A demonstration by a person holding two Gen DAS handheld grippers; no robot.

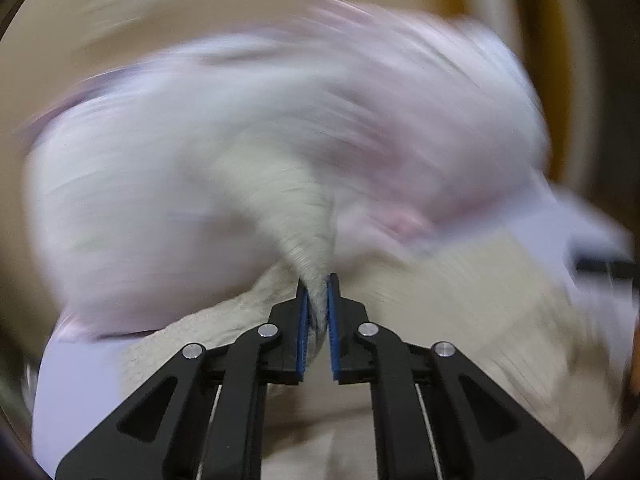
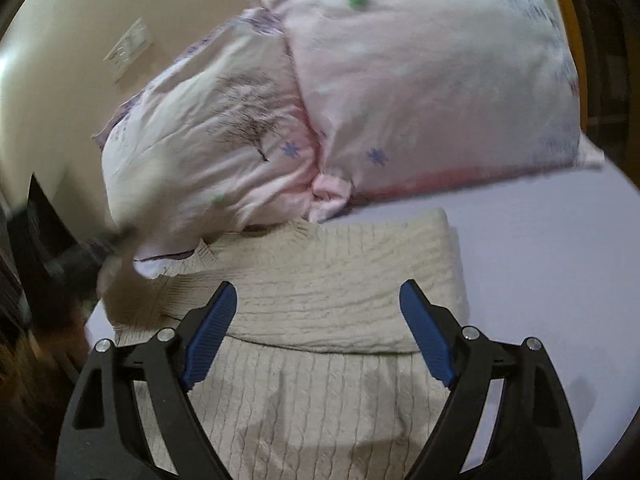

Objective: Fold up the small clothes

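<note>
A cream ribbed knit sweater (image 2: 328, 280) lies on a pale lilac bedsheet (image 2: 540, 264), its top part folded over the lower part. My left gripper (image 1: 318, 280) is shut on a pinched-up ridge of the sweater (image 1: 308, 224); that view is motion-blurred. The left gripper also shows as a dark blur at the sweater's left edge in the right wrist view (image 2: 76, 260). My right gripper (image 2: 318, 296) is open and empty, hovering over the folded sweater, one finger on each side of its middle.
Two pink patterned pillows (image 2: 400, 80) lie just behind the sweater, touching its far edge. A beige wall with a switch plate (image 2: 128, 48) is behind them. The bed's left edge drops to a dark area (image 2: 36, 340).
</note>
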